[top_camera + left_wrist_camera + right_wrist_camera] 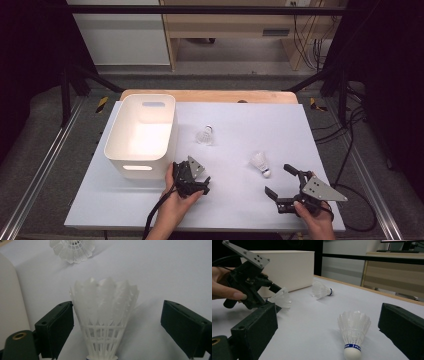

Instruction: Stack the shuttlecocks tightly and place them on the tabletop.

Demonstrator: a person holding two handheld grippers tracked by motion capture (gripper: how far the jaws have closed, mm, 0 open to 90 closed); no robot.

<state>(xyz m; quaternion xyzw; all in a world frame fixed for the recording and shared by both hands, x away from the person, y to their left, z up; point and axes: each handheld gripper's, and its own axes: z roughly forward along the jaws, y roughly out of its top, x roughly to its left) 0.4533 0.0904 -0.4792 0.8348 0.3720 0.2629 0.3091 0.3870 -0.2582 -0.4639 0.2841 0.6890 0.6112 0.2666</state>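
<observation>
Black fingers (57, 330) of the left gripper (117, 327) stand spread on either side of a white shuttlecock (105, 315), whose feather skirt fans away from the camera; the left finger sits just beside the skirt, the right one well clear, and whether any pad presses on it cannot be told. From the right gripper view this shuttlecock (280, 298) sticks out of the left gripper (249, 287), raised off the table (312, 322), just beside the white bin (287, 267).

Over at the right gripper (332, 332), the fingers (257, 330) are wide open and hold nothing. A second shuttlecock (353, 332) lies on the table ahead of them, cork toward the camera, with a blue band. From above, it (260, 163) lies near the right gripper (282, 182). A third shuttlecock (205, 135) lies farther back, near the bin's (141, 131) right wall.
</observation>
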